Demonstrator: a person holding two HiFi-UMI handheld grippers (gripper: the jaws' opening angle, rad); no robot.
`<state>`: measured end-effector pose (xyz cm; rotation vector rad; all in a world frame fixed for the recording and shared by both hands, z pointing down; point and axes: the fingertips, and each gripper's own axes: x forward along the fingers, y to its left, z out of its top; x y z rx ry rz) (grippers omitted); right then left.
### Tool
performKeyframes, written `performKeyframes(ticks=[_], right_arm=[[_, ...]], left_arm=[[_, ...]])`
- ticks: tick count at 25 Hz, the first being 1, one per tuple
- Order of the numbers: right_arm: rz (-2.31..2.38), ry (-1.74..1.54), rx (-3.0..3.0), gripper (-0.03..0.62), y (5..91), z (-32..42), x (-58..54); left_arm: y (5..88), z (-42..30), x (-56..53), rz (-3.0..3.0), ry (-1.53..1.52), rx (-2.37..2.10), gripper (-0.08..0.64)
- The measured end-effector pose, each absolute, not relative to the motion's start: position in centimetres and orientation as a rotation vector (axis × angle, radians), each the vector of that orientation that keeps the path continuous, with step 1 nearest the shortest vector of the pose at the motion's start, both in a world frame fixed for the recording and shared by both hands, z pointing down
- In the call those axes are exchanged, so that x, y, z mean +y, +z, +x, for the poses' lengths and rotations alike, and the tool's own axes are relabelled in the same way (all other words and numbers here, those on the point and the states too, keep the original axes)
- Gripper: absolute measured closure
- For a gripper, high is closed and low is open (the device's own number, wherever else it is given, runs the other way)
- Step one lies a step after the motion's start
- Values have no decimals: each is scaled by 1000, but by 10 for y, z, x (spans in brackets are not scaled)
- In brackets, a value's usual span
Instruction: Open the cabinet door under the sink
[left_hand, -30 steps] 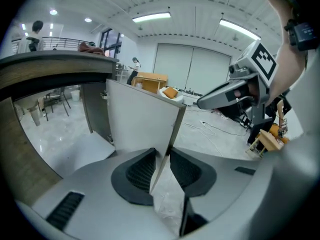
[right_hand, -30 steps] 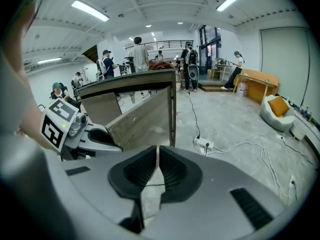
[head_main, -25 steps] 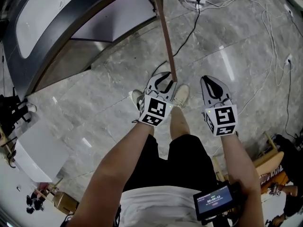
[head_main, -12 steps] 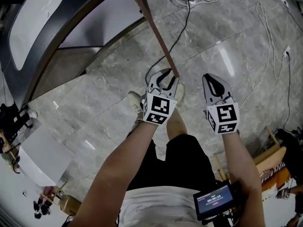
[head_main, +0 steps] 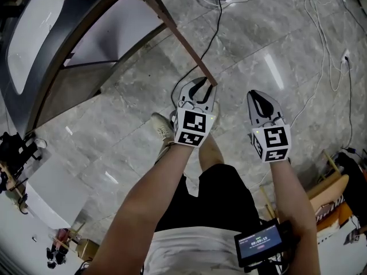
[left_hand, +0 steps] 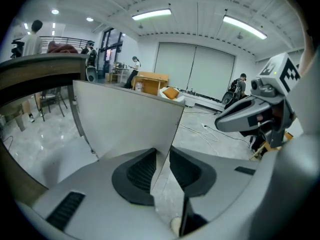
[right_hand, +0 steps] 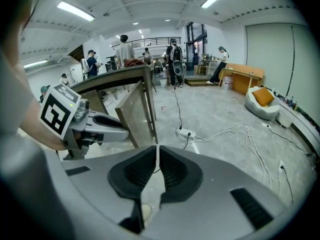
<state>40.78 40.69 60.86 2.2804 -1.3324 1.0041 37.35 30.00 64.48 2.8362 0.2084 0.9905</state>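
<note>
**A:** Where do we find the cabinet door, and what holds it?

**B:** We find the cabinet door standing out from beneath the dark desk, swung well out over the floor. The left tongs are clamped on its free edge, one ribbed pad against each face. The right tongs are pressed together on nothing and hang near the left pair, clear of the door.

**A:** How do we expect the panel to handle?

**B:** We judge it to be a thin, stiff board, light enough for one grip. It turns only about its hinges, so we expect it to follow an arc and not a straight pull. Its faces look smooth, so we think a pinch may slip if we drag along the panel instead of across it.

**A:** Where do we take hold?

**B:** At the free edge, far from the hinge side, where we judge the least effort is needed. We see no handle.
</note>
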Motion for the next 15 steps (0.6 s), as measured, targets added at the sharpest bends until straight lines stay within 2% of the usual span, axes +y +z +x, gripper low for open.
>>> performKeyframes(ticks=[15], right_arm=[[2348, 1032, -1294, 563, 612, 424, 437]], left_arm=[[643, 403, 312, 2837, 996, 204, 468]])
